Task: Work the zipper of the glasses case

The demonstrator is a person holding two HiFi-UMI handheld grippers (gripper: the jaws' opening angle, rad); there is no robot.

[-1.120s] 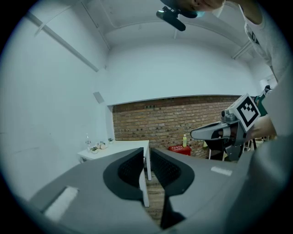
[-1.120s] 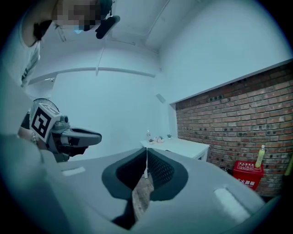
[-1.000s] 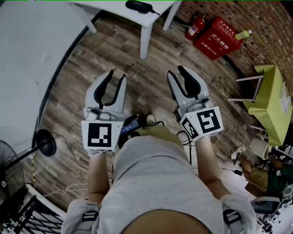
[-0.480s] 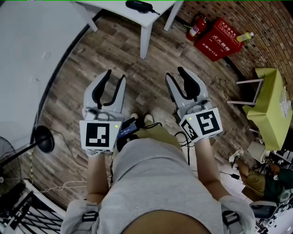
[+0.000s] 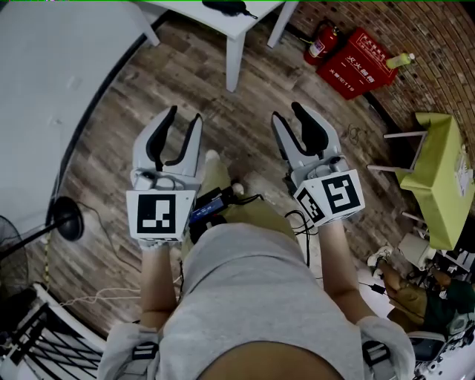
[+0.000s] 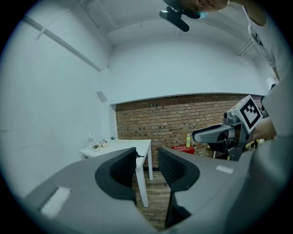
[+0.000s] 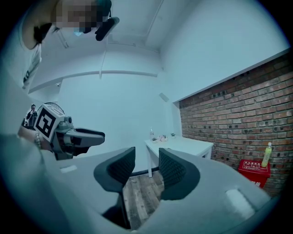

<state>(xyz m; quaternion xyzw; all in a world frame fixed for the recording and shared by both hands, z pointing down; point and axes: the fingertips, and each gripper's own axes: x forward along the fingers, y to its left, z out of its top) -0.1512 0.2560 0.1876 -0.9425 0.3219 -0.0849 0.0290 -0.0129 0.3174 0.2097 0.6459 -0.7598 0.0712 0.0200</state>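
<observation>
Both tools have just been opening. Now the left tool [image 5: 184, 115] and the right tool [image 5: 286, 111] each have their jaws wide apart. There is nothing between them, only air and the wood floor [image 5: 223, 104] below. One shoe [image 5: 211, 158] has come out in front of us, toward the white worktop [image 5: 246, 24], so we think we are walking up to it. We have not started on the zipper yet. A small dark thing [image 5: 225, 7] lies near the front edge of the worktop. We think it may be the glasses case, but it is too small to tell. Both tools are well apart from the worktop, on our side of it. To the right of the worktop, a red box [image 5: 355, 53] and a fire extinguisher [image 5: 320, 41] sit by a brick wall [image 5: 423, 30]. To its left there is a plain white wall [image 5: 44, 74].
</observation>
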